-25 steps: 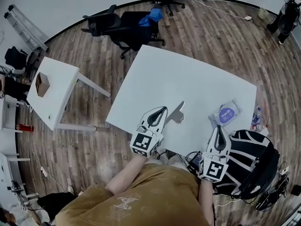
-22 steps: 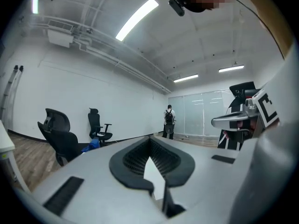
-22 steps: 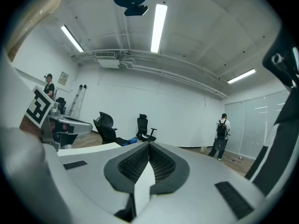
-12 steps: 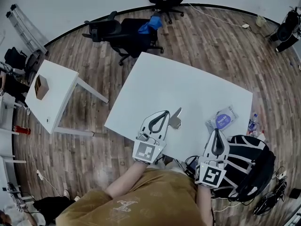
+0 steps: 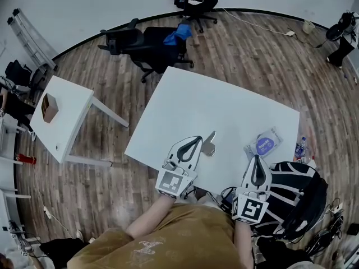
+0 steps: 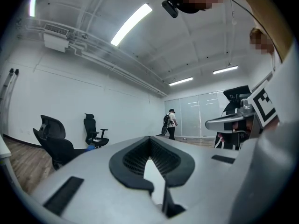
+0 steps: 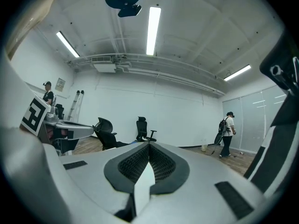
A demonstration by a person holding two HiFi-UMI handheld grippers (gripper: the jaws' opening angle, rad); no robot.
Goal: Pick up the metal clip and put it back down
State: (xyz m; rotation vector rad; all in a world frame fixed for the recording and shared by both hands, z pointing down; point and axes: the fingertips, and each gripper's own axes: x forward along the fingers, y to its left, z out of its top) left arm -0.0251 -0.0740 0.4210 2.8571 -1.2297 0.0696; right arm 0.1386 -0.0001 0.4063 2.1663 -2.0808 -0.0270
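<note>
The metal clip lies on the white table near its front edge, just right of my left gripper's tip. My left gripper hangs over the front edge, shut and with nothing between its jaws. Its own view looks level across the room, and its jaws meet there with no clip in sight. My right gripper is further right at the table's front edge, also shut and empty. Its pads show closed together.
A purple-labelled packet lies on the table's right side, a small bottle beyond its edge. A black striped backpack sits at the person's right. A small white table with a brown box stands left. Office chairs stand behind.
Both grippers have lifted slightly and stay shut. The clip still lies on the table beside the left gripper.
</note>
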